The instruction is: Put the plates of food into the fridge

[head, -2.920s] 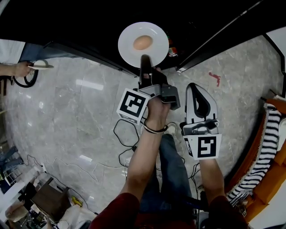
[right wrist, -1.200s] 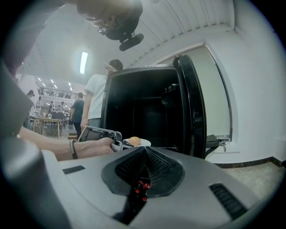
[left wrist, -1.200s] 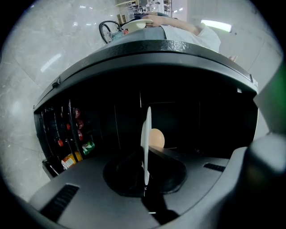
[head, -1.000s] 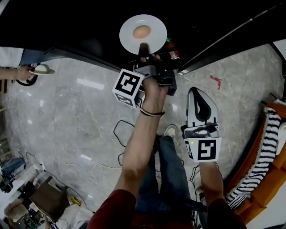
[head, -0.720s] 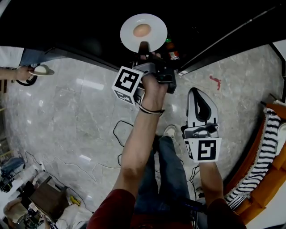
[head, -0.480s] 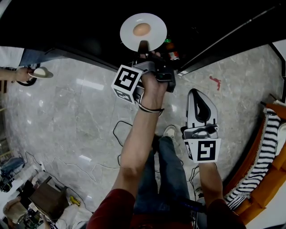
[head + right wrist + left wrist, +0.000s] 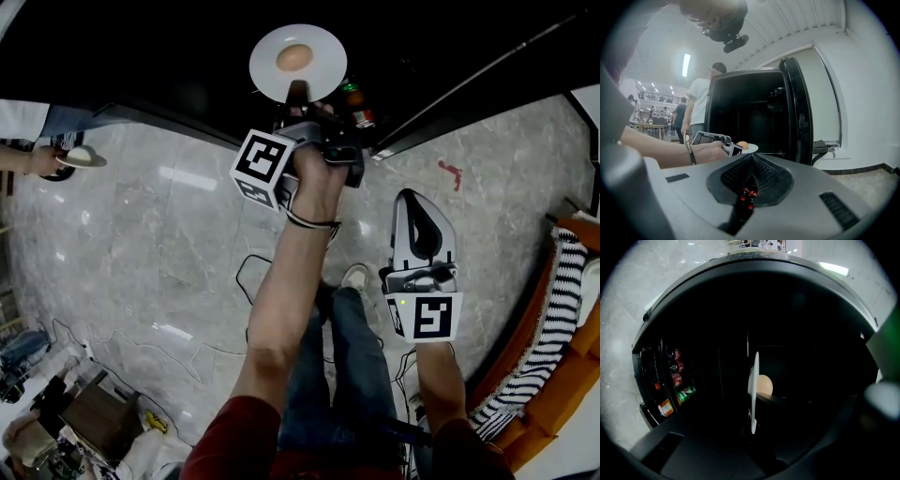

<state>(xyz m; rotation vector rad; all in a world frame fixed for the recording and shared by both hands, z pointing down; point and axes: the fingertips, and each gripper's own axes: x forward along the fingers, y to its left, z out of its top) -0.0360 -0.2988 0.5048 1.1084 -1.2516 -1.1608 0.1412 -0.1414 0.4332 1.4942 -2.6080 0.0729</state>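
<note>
Our left gripper (image 7: pixel 297 94) pinches the near rim of a round, glossy white plate (image 7: pixel 272 73). The plate sits level inside the dark fridge (image 7: pixel 740 112), with a smooth tan oval of food (image 7: pixel 294 57) at its centre. That arm reaches straight forward. Our right gripper (image 7: pixel 413 199), jaws together and empty, sits lower over the marble floor (image 7: pixel 141 234).

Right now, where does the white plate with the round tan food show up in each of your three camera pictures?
Head view: white plate at top centre, held by the left gripper.
Left gripper view: white plate at the centre, seen edge-on.
Right gripper view: white plate small, just left of centre.
Shared landmark: the dark open fridge behind the plate.
</note>
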